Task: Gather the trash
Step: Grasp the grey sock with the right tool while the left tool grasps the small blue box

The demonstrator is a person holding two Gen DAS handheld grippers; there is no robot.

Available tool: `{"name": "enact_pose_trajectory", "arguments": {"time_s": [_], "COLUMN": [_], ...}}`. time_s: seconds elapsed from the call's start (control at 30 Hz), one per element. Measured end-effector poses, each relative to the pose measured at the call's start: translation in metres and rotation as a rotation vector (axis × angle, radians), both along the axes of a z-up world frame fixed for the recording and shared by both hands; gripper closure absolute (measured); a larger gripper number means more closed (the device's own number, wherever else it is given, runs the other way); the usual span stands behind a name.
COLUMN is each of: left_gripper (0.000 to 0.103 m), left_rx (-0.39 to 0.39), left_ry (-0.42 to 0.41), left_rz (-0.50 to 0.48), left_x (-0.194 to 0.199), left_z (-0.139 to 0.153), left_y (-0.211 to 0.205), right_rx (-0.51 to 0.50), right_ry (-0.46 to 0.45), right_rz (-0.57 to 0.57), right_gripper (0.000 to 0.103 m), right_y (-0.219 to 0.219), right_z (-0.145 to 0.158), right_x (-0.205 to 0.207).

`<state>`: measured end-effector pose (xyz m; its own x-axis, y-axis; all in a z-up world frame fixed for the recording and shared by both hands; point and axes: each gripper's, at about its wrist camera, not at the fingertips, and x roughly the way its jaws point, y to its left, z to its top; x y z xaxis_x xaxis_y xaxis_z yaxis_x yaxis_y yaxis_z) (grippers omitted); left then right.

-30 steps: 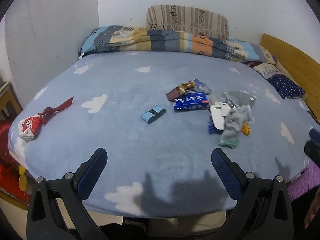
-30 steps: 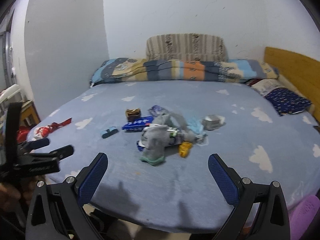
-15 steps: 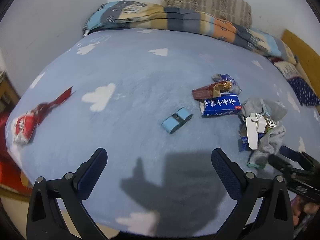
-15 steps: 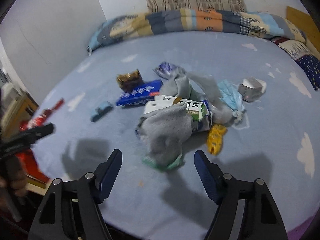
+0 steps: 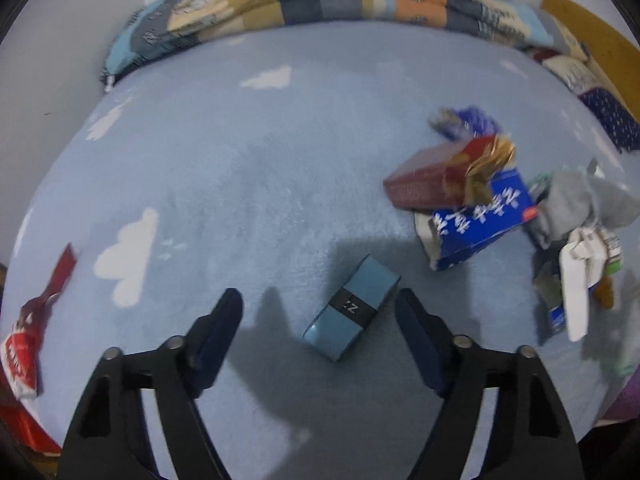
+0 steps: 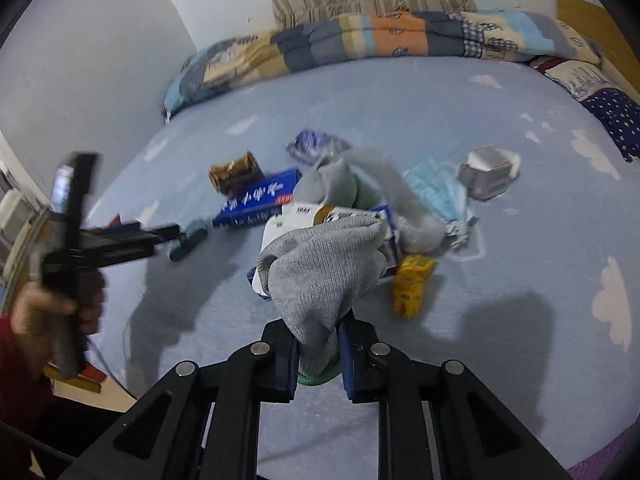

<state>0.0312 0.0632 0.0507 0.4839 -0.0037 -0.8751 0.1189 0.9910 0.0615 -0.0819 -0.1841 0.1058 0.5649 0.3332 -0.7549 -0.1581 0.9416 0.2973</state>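
My left gripper (image 5: pixel 318 316) is open, its fingers on either side of a small light-blue box with a black band (image 5: pixel 352 314) lying on the bed. In the right wrist view this box (image 6: pixel 188 240) lies by the left gripper's tips. My right gripper (image 6: pixel 318 354) is shut on the cuff of a grey sock (image 6: pixel 320 272), which drapes over a white carton (image 6: pixel 320 216) in the trash pile. A blue box with white lettering (image 5: pixel 480 220), a dark red packet (image 5: pixel 432 176), a yellow wrapper (image 6: pixel 412 284) and a blue face mask (image 6: pixel 440 196) lie around.
A red snack bag (image 5: pixel 24 336) lies at the bed's left edge. A small grey box (image 6: pixel 486 172) sits to the right of the pile. A folded striped quilt (image 6: pixel 360 44) and pillows line the far side against the wall. The bed (image 5: pixel 200 184) has a blue cloud-print sheet.
Both grippers moved forward and down over the bed. The left narrowed around the light-blue box. The right closed on the grey sock.
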Motion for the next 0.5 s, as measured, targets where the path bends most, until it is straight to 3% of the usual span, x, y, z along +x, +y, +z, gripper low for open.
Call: {"name": "enact_pose_trajectory", "arguments": {"time_s": [0.1,0.23,0.3,0.43,0.5], "left_gripper": [0.038,0.037,0.03,0.018,0.0], "left_rx": [0.01,-0.004,-0.03,-0.007,-0.003], "left_ry": [0.058,0.045,0.033,0.0,0.017], "left_rz": [-0.028,-0.036,-0.017,-0.016,0.032], "left_x": [0.002,-0.001,-0.001,-0.005,-0.001], "left_z": [-0.02,-0.027,-0.03,-0.035,-0.039], "left_y": [-0.001,0.003,0.009,0.014,0.02], "right_rx": [0.037,0.055,0.058,0.058,0.061], "right_ry": [-0.023,-0.057,-0.077,-0.102,-0.1], "right_rz": [-0.013,-0.011,-0.004,0.0,-0.004], "right_gripper": [0.086,0.086,0.086,0.086,0.086], "right_y": [-0.008,-0.005,-0.002,-0.001,-0.003], "right_z": [0.009,0.022,0.026,0.029,0.029], "right_x": [-0.003,-0.005,-0.005,-0.008,-0.009]}}
